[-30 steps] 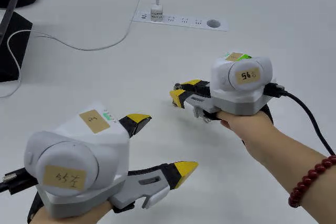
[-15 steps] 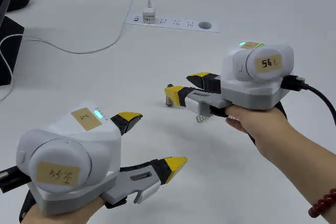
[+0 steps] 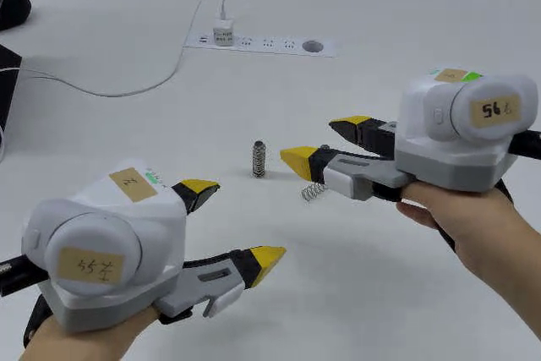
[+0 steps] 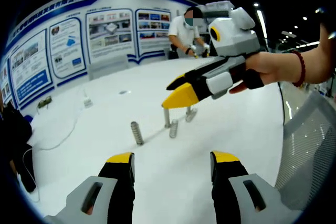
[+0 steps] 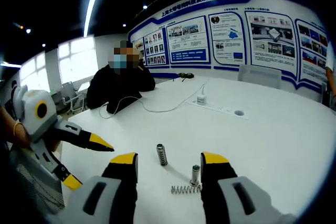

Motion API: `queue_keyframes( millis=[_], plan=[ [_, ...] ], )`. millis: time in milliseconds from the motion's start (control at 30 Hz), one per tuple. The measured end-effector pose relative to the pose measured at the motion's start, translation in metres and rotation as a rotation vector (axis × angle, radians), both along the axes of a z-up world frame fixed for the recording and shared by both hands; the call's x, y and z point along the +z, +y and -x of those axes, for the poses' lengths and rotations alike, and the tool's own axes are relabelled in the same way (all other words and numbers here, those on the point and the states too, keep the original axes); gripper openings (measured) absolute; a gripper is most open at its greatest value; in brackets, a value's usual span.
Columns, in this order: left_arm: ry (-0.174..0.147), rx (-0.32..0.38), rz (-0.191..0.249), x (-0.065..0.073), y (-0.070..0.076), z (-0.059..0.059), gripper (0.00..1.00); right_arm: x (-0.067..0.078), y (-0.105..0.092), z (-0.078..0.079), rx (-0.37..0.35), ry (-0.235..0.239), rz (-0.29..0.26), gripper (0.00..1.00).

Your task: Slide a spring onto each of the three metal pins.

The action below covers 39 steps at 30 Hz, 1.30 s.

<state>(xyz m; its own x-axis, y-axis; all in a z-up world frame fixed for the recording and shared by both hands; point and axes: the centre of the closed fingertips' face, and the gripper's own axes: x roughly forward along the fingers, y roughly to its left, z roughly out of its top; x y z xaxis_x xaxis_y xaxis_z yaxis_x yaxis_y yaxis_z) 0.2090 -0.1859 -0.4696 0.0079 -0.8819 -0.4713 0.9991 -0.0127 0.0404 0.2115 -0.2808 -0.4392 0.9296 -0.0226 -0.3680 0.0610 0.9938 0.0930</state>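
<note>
Jaws stand apart on both grippers, nothing between them. Just ahead of the right gripper (image 3: 323, 141), a pin wearing a spring (image 3: 259, 159) stands upright on the white table (image 3: 380, 31). A loose spring (image 3: 314, 191) lies under its lower jaw, close to a bare pin (image 5: 195, 173). The left gripper (image 3: 234, 220) hovers well short of all three, tips pointing at them.
</note>
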Motion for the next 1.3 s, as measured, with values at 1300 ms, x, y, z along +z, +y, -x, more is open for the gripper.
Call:
queue_keyframes(
  millis=[1300],
  plan=[
    [-0.015,-0.113,-0.059,-0.040,-0.077,-0.001,0.36,-0.012,-0.010,0.078,-0.051,0.001,-0.022,0.62]
  ],
)
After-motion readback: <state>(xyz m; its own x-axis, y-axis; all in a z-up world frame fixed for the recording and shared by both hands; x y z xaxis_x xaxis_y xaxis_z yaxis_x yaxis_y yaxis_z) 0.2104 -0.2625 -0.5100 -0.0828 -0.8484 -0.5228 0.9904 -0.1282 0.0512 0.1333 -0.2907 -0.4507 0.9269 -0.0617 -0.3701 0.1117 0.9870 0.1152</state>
